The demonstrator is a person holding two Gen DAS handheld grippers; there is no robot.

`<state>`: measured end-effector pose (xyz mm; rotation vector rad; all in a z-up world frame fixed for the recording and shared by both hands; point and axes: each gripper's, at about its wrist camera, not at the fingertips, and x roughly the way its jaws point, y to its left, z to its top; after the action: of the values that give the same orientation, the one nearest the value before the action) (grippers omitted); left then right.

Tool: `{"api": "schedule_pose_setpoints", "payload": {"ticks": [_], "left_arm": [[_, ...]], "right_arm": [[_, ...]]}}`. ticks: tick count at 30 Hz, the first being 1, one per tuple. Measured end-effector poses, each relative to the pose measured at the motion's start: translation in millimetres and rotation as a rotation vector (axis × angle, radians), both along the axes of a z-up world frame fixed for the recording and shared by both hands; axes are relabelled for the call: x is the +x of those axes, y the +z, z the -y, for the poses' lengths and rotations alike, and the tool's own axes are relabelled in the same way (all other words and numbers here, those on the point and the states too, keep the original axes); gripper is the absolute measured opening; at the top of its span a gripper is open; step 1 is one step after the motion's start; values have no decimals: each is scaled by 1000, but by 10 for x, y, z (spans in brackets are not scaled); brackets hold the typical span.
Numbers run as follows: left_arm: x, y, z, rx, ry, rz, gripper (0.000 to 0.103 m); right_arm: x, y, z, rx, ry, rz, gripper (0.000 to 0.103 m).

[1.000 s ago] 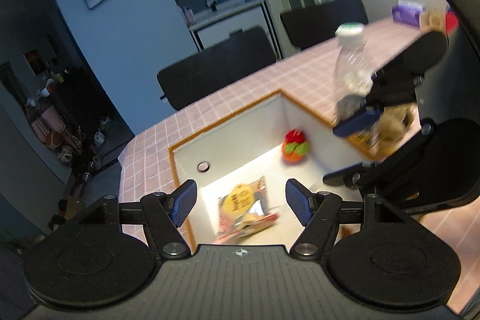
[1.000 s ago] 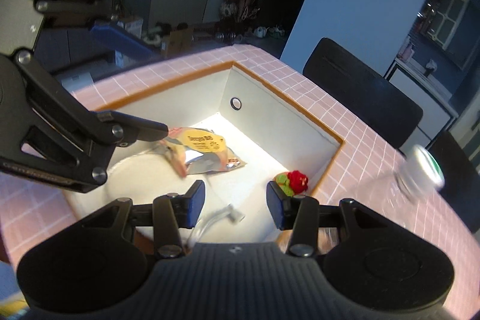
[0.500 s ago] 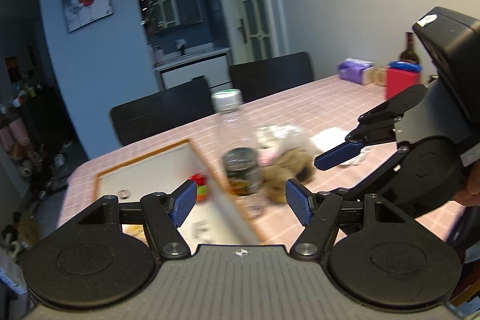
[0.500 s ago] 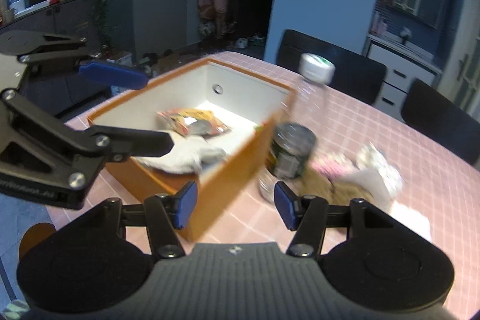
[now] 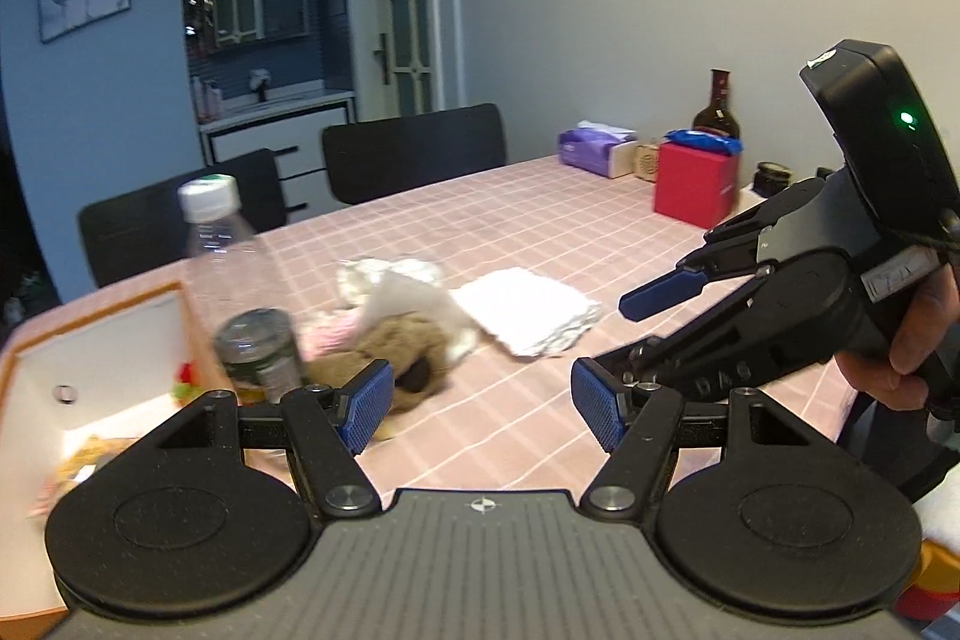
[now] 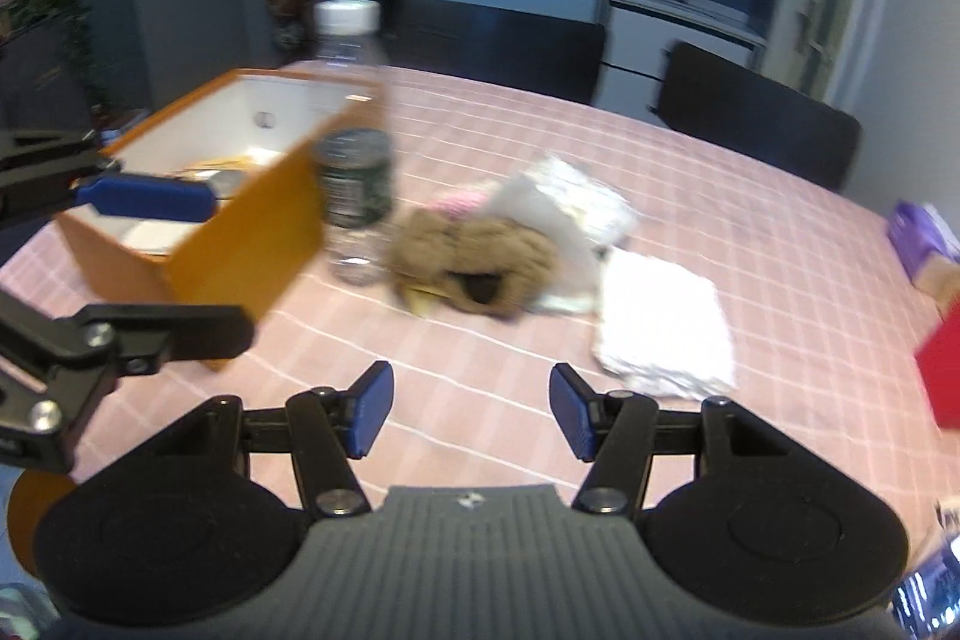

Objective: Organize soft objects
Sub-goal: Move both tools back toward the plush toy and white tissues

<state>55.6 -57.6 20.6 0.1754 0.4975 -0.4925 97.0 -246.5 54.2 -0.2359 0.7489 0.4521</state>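
A brown plush toy (image 6: 474, 256) lies on the pink checked table, with a pink soft item (image 6: 459, 203) and crumpled white cloth (image 6: 576, 205) behind it and a folded white towel (image 6: 663, 325) to its right. They also show in the left wrist view: plush (image 5: 399, 349), towel (image 5: 528, 307). The orange box (image 6: 240, 226) with a white inside holds a snack bag and a white cloth. My left gripper (image 5: 483, 409) is open and empty, low over the table. My right gripper (image 6: 471, 409) is open and empty, short of the plush.
A clear bottle (image 6: 354, 142) stands between the box and the plush. A red box (image 5: 696, 187), a purple tissue box (image 5: 594, 148) and a dark bottle (image 5: 717, 106) stand at the table's far end. Black chairs (image 5: 414, 151) line the far side.
Both grippers have swung away from above the box and now face the pile of soft things on the table. Both stayed open.
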Motion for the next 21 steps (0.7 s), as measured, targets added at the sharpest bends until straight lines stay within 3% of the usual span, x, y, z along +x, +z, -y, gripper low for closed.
{"api": "schedule_pose_setpoints", "payload": {"ticks": [8,14,17,21], "left_arm": [[295,-276,225,24,1,1,80],[620,-568,381,191,49,59,84],[732,-695,494,299,50,100,86],[900,-834,613,411,47,109,86]], "right_arm": [[392,-228,620,22,-164,-90,58],[758,-413,746,-8,-209,-136,64],[937,-519,731,-9,-200,-161,83],[1179,-629,679,-38,-180,-167,85]]}}
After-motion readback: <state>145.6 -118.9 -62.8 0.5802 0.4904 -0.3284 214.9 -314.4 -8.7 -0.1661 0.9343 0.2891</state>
